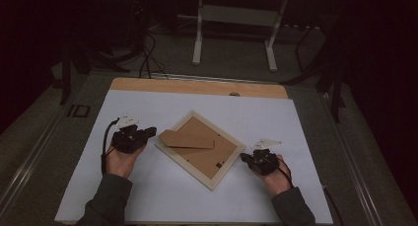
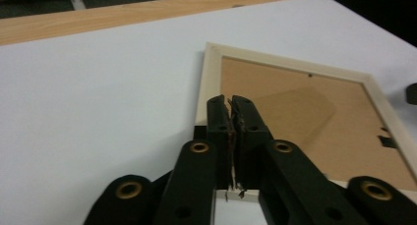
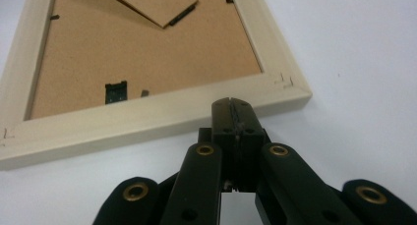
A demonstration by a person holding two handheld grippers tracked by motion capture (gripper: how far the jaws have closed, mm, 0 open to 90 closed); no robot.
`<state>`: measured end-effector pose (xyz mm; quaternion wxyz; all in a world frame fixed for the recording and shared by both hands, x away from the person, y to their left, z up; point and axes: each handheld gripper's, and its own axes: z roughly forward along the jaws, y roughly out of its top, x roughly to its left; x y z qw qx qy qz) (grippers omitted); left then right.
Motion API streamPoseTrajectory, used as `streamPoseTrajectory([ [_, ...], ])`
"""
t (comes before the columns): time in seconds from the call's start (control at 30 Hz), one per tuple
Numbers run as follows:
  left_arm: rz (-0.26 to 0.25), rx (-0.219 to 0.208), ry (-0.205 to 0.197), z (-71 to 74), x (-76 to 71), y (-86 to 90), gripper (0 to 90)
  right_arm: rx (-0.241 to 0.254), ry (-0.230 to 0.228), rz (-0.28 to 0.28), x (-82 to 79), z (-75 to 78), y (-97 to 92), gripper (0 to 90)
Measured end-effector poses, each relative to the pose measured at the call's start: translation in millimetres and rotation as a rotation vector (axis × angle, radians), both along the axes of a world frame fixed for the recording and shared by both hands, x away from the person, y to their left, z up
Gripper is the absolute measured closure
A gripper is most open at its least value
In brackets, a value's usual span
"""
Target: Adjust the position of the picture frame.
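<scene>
A pale wooden picture frame [image 1: 199, 149] lies face down and turned diagonally on the white sheet [image 1: 148, 107]. Its brown backing and folded stand flap [image 1: 187, 139] face up. My left gripper [image 1: 152, 132] sits at the frame's left corner with its jaws together and nothing between them. In the left gripper view the gripper's tips [image 2: 231, 99] hover over the frame's rim [image 2: 211, 82]. My right gripper [image 1: 244, 158] is shut just off the frame's right corner. The right gripper's tips [image 3: 231, 102] point at the frame's light rim [image 3: 147, 117], close to it.
The white sheet covers a wooden table whose far edge [image 1: 197, 86] shows as a tan strip. Behind the table, the white legs of a desk [image 1: 234, 14] stand on the dark floor, beside loose cables [image 1: 148, 58]. Bare sheet lies all around the frame.
</scene>
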<state>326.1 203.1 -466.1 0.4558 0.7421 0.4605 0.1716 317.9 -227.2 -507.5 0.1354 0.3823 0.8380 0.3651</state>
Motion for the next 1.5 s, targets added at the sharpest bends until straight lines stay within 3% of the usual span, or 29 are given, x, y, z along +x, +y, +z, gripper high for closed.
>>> streamPoseTrajectory([
  [0.13,0.004,0.034,0.005,-3.9,6.4,0.7,87.0,0.008,0.003,-0.004,-5.1,-1.6,-3.4,89.8],
  [0.33,0.027,0.042,0.028,-9.6,20.1,4.0,90.0,0.011,0.013,-0.01,-14.2,-4.9,-8.1,89.9],
  [0.73,-0.003,0.069,0.12,-33.2,50.0,-2.1,90.0,0.01,0.035,-0.008,-25.3,-14.0,-10.0,89.8],
  [1.07,-0.025,0.077,0.146,-43.9,56.4,-9.5,90.0,0.001,0.031,0.023,-24.9,-14.1,6.7,89.8],
  [1.3,-0.035,0.113,0.17,-50.4,58.9,-12.0,90.0,-0.007,0.034,0.04,-24.5,-15.4,13.4,89.8],
  [1.5,-0.041,0.118,0.193,-55.9,61.6,-12.8,90.0,-0.005,0.035,0.054,-27.0,-14.9,17.6,89.8],
])
